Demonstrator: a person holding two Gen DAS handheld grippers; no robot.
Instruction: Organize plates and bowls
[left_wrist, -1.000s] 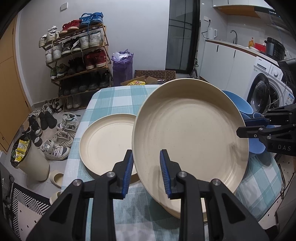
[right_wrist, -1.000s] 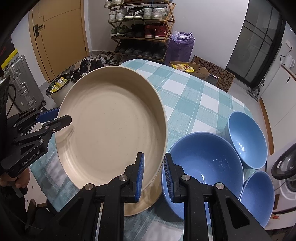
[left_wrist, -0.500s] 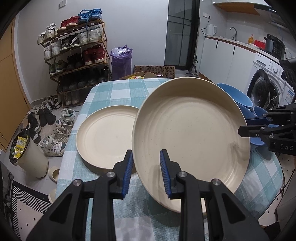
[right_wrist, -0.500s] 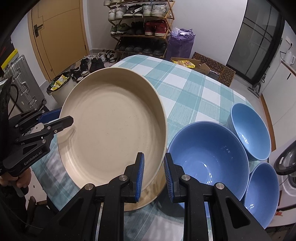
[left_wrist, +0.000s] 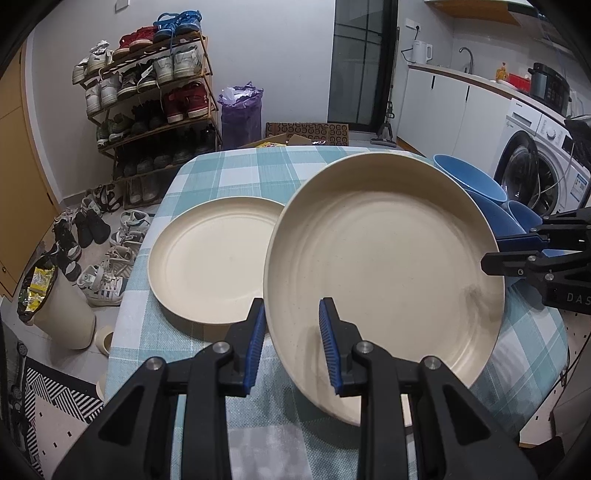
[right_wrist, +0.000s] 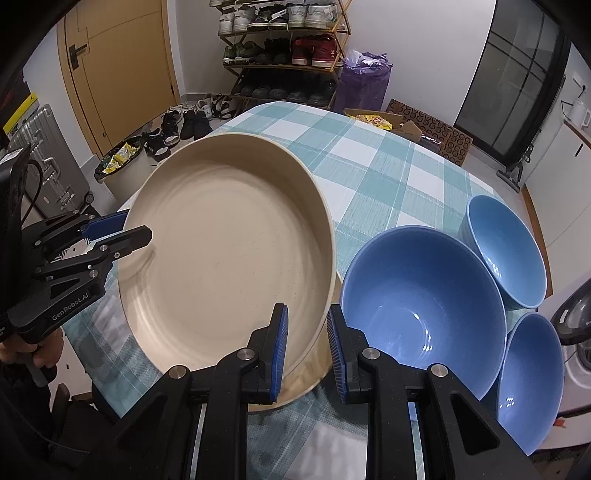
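One cream plate (left_wrist: 384, 266) is held tilted above the checked tablecloth (left_wrist: 236, 173), gripped at opposite rims: the left gripper (left_wrist: 291, 347) straddles its near-left rim with one blue pad under and one over, and the right gripper (right_wrist: 306, 343) clamps the opposite rim the same way. A second cream plate (left_wrist: 210, 258) lies flat on the cloth just left of the raised plate, partly overlapped by it in the left wrist view. Three blue bowls stand close together on the table's right side: a large bowl (right_wrist: 424, 306), a far bowl (right_wrist: 506, 247) and a near bowl (right_wrist: 532, 380), the last at the table edge. Legible markings: "GenRobot.AI" on the left gripper body, "DAS" on the right. The far half of the cloth is bare. Beyond the far table edge stand a shoe rack (left_wrist: 147, 99) and a washing machine (left_wrist: 543, 162).
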